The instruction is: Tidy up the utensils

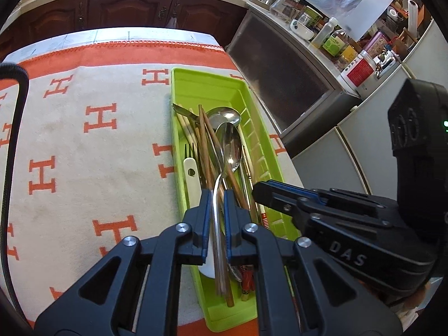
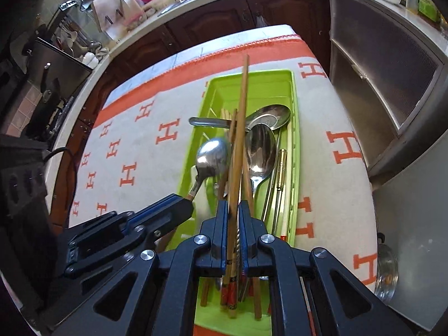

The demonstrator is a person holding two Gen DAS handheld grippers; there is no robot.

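Observation:
A lime green utensil tray [image 1: 179,89] [image 2: 295,140] lies on an orange-and-white cloth and holds steel spoons, wooden chopsticks and a white-handled fork [image 1: 191,173]. My left gripper [image 1: 217,196] is shut on a steel spoon [image 1: 228,142] by its handle, just above the tray; its bowl [image 2: 212,156] shows in the right wrist view. My right gripper [image 2: 233,204] is shut on a wooden chopstick [image 2: 243,98] that points away over the tray. The right gripper [image 1: 280,193] shows beside the tray in the left wrist view.
The cloth-covered table [image 1: 84,145] ends at dark wooden cabinets [image 1: 126,11]. A grey appliance [image 1: 280,75] with bottles and jars on top stands right of the table. A glass lid [image 2: 387,271] lies at the table's right edge. A black cable [image 1: 11,140] runs on the left.

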